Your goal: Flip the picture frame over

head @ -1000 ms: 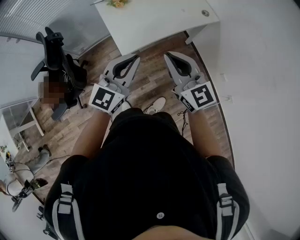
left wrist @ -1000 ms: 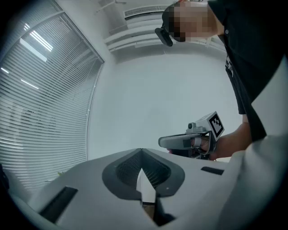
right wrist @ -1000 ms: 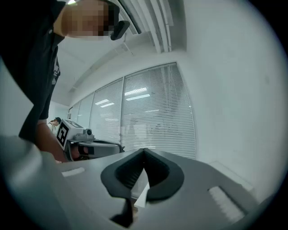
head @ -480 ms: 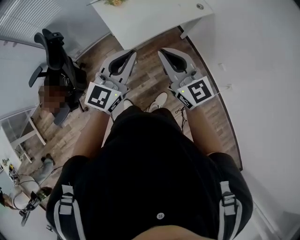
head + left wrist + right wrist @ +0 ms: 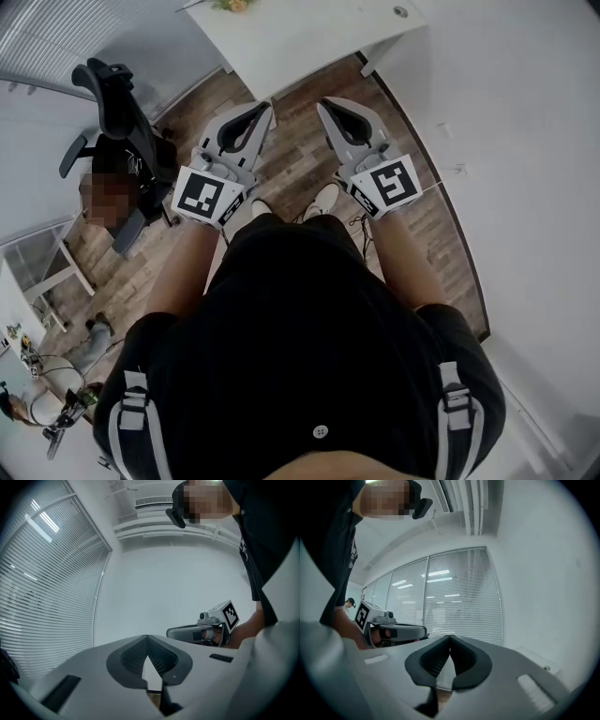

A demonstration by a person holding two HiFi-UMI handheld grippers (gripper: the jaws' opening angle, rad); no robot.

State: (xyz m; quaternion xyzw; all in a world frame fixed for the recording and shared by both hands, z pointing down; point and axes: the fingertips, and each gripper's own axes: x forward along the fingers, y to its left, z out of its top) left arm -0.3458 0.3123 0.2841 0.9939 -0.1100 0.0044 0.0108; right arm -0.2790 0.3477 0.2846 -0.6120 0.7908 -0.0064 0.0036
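Left gripper (image 5: 268, 109) and right gripper (image 5: 322, 102) are held level, fingers together, empty; no picture frame is seen, so the counter (image 5: 309, 37) must first be reached.

No readable text, labels or numbers anywhere.

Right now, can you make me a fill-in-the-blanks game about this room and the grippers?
The left gripper and the right gripper are both ____, with nothing in them.
The office chair is coloured ____.
The table ahead is coloured ____.
The floor is made of ____.
Missing words: shut, black, white, wood.
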